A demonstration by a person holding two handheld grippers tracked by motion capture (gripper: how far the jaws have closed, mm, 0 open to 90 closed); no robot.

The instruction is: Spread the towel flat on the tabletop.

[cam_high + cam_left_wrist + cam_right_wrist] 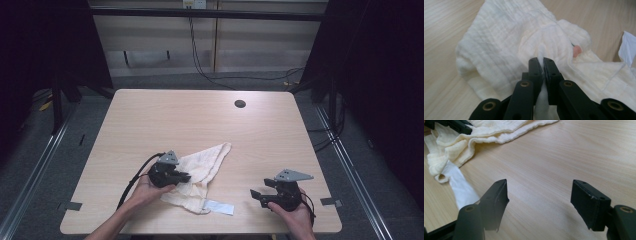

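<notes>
The wooden table [150, 115] spreads out in front of you, with a small dark round hole [240, 104] near its far edge. On its near half, left of the middle, lies the cream cloth [207, 160], crumpled and partly folded over itself, one corner pointing away from you toward the table's centre. A white tag [219, 207] sticks out from the cloth's near edge and lies flat on the wood.

Your left gripper [542, 65] sits on the cloth's left part, and its jaws are pinched together on a raised fold of the fabric; in the left gripper view the ridge of cloth stands between the two black pads. A small pink spot [577, 50] shows in the folds just beyond.

Your right gripper [539, 195] rests near the table's near right corner, well apart from the cloth, with its jaws spread wide and nothing between them but bare wood.
</notes>
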